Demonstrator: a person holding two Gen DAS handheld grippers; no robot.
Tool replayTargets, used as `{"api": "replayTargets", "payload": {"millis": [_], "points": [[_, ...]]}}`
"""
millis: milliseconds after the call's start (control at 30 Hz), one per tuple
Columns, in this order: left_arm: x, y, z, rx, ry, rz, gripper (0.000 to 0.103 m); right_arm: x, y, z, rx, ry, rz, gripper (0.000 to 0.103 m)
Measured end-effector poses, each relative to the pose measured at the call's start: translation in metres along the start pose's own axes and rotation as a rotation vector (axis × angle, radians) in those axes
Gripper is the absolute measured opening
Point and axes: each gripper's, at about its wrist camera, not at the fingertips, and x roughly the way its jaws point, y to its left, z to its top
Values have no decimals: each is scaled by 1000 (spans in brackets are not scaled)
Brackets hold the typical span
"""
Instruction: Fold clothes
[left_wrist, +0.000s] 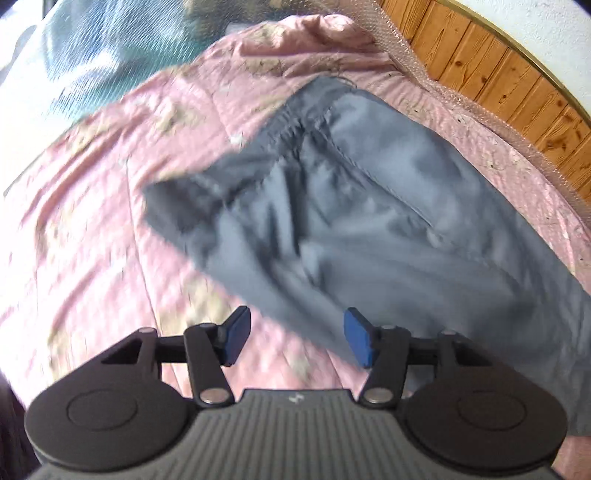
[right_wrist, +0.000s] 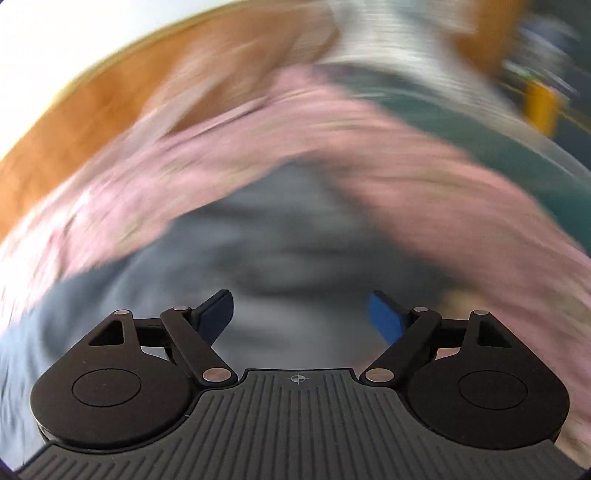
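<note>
Both tongs, left (left_wrist: 297, 338) and right (right_wrist: 301, 319), spread wide and empty above the grey trousers (left_wrist: 369, 221).

The right wrist view is smeared throughout by motion, so the grey garment (right_wrist: 280, 236) and pink bedspread (right_wrist: 424, 184) are reduced to streaks, while in the left wrist view the grey garment (left_wrist: 351, 221) is cut off toward 4 o'clock and its 9 o'clock corner is blurred.
</note>
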Motion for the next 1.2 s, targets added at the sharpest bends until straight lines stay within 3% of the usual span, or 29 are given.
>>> {"api": "replayTargets", "payload": {"millis": [100, 167, 233, 300, 333, 400, 500, 567, 667, 733, 767, 800, 933, 1067, 1200], "points": [[0, -26, -26, -29, 47, -31, 56, 8, -68, -6, 220, 13, 11, 81], [4, -62, -39, 27, 76, -38, 56, 22, -82, -6, 247, 37, 72, 76], [6, -103, -50, 101, 96, -54, 56, 33, -74, -2, 167, 41, 148, 72], [4, -150, -60, 196, 100, -97, 56, 43, -58, 4, 79, 51, 193, 58], [3, -171, -64, 249, 100, -117, 56, 47, -47, 6, 23, 58, 213, 46], [1, -206, -78, 354, 99, -137, 57, 43, -25, 5, -110, 23, 224, 34], [1, -240, -97, 445, 105, -151, 58, 31, -15, 1, -197, -12, 238, 36], [4, -252, -106, 454, 122, -156, 59, 34, -30, 1, -121, -16, 202, 51], [12, -268, -119, 448, 160, -173, 59, 48, -59, 4, 22, 8, 201, 59], [17, -285, -124, 457, 183, -199, 59, 52, -61, 7, 34, 23, 252, 63], [19, -297, -125, 466, 189, -215, 59, 54, -58, 9, 25, 38, 274, 33], [19, -310, -126, 473, 194, -245, 59, 55, -55, 11, 12, 49, 292, 16], [15, -378, -122, 491, 196, -422, 61, 15, 4, 10, -289, -71, 253, 15], [23, -448, -126, 505, 238, -583, 67, -17, 70, -23, -678, -157, 261, 15], [50, -511, -145, 498, 302, -671, 76, -18, 103, -62, -847, -145, 283, 15]]}}
